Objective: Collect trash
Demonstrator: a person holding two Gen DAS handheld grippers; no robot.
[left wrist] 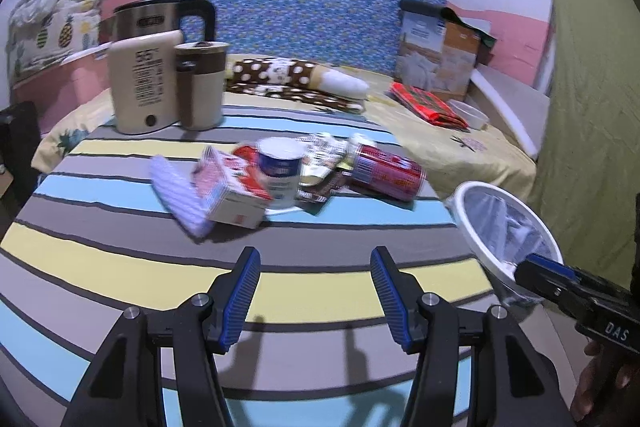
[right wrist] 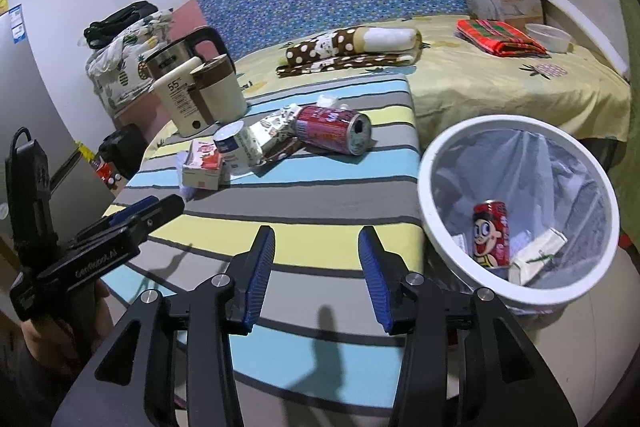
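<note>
Left gripper [left wrist: 316, 291] fingers apart — empty — striped cloth [left wrist: 120, 267] below.

A table under a striped cloth [right wrist: 320, 195] fills the middle of the right wrist view, with a red can [right wrist: 334, 129] on its side at centre, a small carton [right wrist: 202, 169], a white cup [right wrist: 236, 147] and crumpled wrappers [right wrist: 276, 133] touching in a cluster to its left. Two cream kettles [right wrist: 200, 95] stand at the cloth's upper left corner. Behind, at upper right, a bed with a yellow sheet [right wrist: 500, 91] carries a dotted brown blanket [right wrist: 352, 49], a folded red cloth [right wrist: 498, 37] and a small white tub [right wrist: 550, 37].
</note>
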